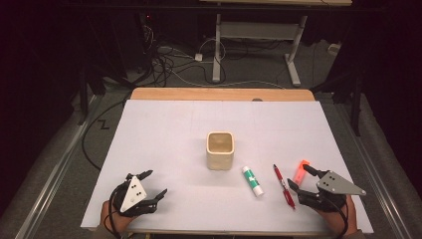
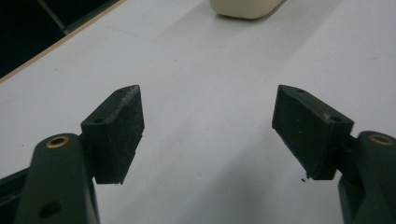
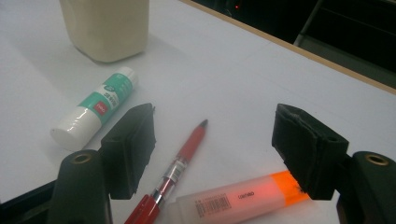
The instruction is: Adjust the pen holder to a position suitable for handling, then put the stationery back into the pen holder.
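Highlighter [image 3: 238, 198] between open right tongs [image 3: 224, 144]

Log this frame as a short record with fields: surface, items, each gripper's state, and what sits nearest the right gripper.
surface: white table top
container: cream square ceramic cup, upright, mid-table
items right of cup: white-and-green glue stick, red pen, orange highlighter, all lying flat
left gripper: open, nothing between the jaws, over bare table
right gripper: open, holding nothing
nearest to right gripper: red pen and orange highlighter, lying between the jaws in the right gripper view
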Demonstrator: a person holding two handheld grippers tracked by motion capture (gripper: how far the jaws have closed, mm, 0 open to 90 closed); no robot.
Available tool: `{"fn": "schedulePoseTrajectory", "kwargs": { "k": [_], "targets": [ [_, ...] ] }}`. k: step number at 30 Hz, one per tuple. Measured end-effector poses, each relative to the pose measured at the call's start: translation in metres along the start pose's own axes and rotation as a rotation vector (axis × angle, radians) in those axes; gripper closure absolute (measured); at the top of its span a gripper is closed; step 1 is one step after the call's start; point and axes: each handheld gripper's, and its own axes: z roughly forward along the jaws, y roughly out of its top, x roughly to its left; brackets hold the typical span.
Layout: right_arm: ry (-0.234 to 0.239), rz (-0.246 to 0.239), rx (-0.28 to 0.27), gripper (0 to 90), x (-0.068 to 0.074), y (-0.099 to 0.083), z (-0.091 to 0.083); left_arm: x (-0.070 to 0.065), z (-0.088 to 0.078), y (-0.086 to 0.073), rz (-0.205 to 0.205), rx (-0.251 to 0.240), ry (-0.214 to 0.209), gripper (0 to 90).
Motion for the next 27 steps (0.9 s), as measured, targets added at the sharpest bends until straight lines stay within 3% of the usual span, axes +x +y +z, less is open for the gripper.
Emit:
{"fn": "schedulePoseTrajectory", "kwargs": {
  "k": [12,19,27],
  "targets": [
    [0.057,-0.007,0.024,30.6,0.003,0.005,0.009,-0.004,-0.002,-0.002,0.007,0.01,0.01,24.5],
    [0.076,0.006,0.047,30.7,0.004,0.008,0.013,-0.001,-0.004,-0.004,-0.019,0.003,0.016,24.5],
    [0.092,0.012,0.07,30.6,0.007,0.013,0.013,-0.003,-0.001,-0.001,-0.002,0.015,0.01,24.5]
  ]
}}
